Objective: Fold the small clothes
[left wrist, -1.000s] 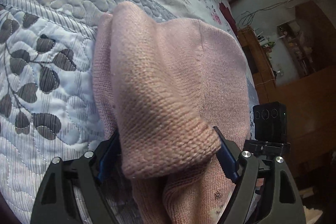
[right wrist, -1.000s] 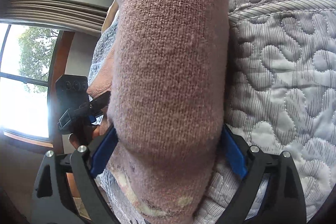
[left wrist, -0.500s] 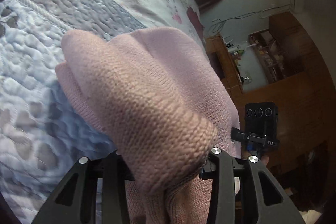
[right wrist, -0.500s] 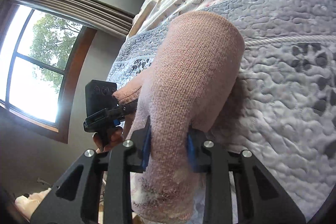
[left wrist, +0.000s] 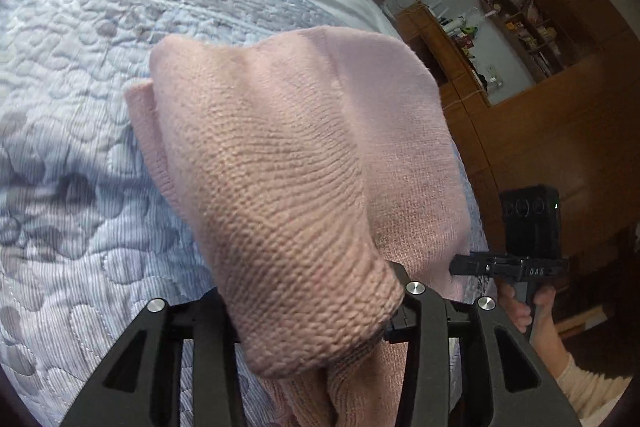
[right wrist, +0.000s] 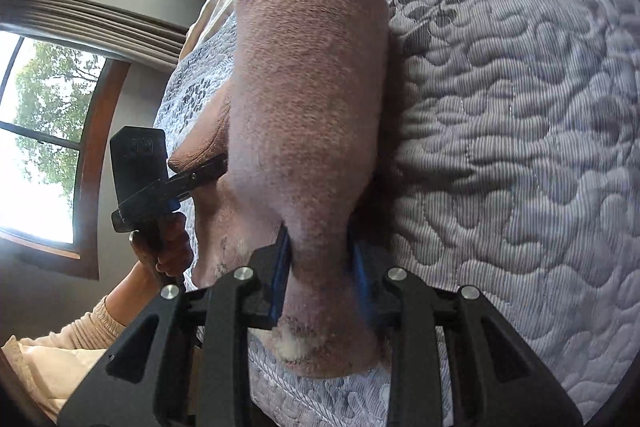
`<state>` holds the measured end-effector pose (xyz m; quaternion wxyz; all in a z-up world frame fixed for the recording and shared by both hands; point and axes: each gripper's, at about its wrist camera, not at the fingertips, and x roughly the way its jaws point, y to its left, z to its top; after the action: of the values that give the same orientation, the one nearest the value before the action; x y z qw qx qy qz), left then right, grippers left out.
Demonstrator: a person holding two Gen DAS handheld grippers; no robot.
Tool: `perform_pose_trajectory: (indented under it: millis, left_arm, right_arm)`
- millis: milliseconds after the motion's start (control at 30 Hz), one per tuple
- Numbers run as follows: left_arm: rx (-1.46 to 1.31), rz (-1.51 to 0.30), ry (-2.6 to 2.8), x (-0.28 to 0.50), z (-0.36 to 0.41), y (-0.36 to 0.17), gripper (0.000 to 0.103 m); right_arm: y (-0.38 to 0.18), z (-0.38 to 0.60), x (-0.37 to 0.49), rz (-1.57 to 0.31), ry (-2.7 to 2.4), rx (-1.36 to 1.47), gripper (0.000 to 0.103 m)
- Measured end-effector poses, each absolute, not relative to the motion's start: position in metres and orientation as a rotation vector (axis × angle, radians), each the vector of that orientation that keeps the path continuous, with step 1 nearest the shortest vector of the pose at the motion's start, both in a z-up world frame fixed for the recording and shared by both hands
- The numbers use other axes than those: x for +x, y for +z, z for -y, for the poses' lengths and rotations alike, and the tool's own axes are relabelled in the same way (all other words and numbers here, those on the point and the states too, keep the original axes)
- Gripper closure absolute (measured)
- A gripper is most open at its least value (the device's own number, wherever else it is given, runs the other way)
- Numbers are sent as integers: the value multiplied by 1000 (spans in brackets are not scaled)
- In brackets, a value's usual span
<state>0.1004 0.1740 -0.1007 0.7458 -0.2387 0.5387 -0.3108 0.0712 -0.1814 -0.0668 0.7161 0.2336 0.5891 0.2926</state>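
Your left gripper [left wrist: 316, 311] pinches a bunched fold of the pink sweater [left wrist: 288, 155], which hangs lifted over the quilt [left wrist: 80, 187]. That view alone shows the wooden shelves [left wrist: 532, 27] beyond your right hand [left wrist: 524, 311]. Your right gripper [right wrist: 320, 267] squeezes another fold; only there do the window [right wrist: 36, 147] and your left hand [right wrist: 168, 247] appear.

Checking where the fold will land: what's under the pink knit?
The grey-blue quilt spreads beneath the pink knit, which both the left gripper and right gripper clamp. The patch directly under the fabric is covered.
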Motion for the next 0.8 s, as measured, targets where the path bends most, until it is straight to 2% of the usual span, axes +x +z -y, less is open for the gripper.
perform_pose_trajectory:
  millis: [133, 233, 267, 433, 500, 567, 733, 800]
  left_arm:
    - [-461, -1191, -600, 92, -175, -89, 55]
    - [-382, -1150, -526, 70, -179, -62, 55]
    - [-352, -1123, -513, 59, -180, -52, 55]
    - [-209, -977, -432, -5, -174, -14, 54]
    - [-171, -952, -434, -21, -163, -9, 49]
    - [-110, -951, -413, -31, -152, -12, 49]
    - [-29, -1007, -325, -35, -143, -42, 50]
    - [-14, -1030, -303, -31, -142, -55, 50]
  right_arm:
    - [-66, 177, 63, -1282, 619, 522, 62]
    - [-56, 175, 49, -1282, 593, 474, 40]
    - [-53, 174, 45, -1279, 589, 450, 38]
    - [-51, 161, 15, -1296, 565, 384, 38]
    - [-54, 157, 8, -1297, 554, 377, 38]
    - [-60, 154, 4, -1316, 548, 402, 47]
    - [-67, 158, 3, -1317, 517, 432, 61]
    - [-68, 164, 1, -1319, 510, 432, 61]
